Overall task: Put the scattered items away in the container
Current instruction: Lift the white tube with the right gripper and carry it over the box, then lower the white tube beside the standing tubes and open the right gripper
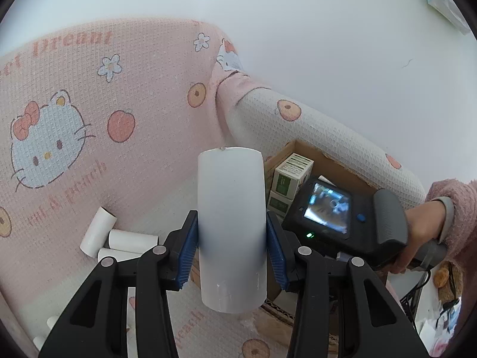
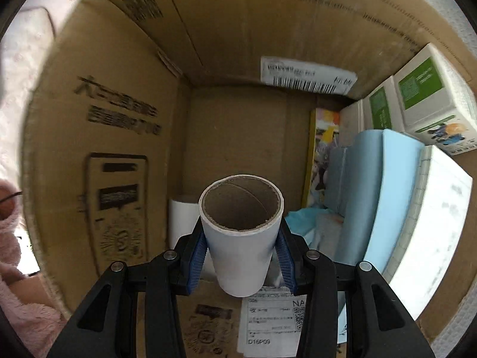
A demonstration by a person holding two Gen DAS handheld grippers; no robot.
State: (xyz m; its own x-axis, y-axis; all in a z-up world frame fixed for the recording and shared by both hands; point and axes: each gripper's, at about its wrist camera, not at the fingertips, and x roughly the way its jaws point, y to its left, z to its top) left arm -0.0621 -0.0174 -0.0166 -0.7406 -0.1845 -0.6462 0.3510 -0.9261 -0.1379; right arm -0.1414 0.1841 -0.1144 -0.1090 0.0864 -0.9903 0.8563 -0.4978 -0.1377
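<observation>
Over the sofa (image 1: 89, 119), against its right armrest (image 1: 313, 125): cardboard box (image 1: 301, 152), open, serving as container. Mid-task; deposit step in hand for right tongs, carry step for left.

Inside box, right wrist view: right tongs (image 2: 242, 256) well within box walls (image 2: 98, 104), blue pads closed against a white cardboard tube (image 2: 242, 256), open end facing away toward box floor. Tube not yet resting on anything, as far as can be judged. Next move, by judgement: lower toward free floor near the left wall, spread pads, withdraw straight back without catching the stacked contents on the right side.

Box contents counted: green-labelled cartons (image 2: 429, 101) along right wall, three visible; blue flat items (image 2: 384, 179), at least two; one yellow-edged printed pack (image 2: 320, 155); one white tube already lying on floor (image 2: 183, 217), just behind the held one.

Left wrist view: left tongs (image 1: 232, 238) clamped on a second white tube (image 1: 232, 223), upright, outside box near its left edge. Waiting for box opening, presumably.

Sofa seat, back left corner: loose tubes (image 1: 131, 238), three clear; perhaps two more at front left edge, partly hidden.
</observation>
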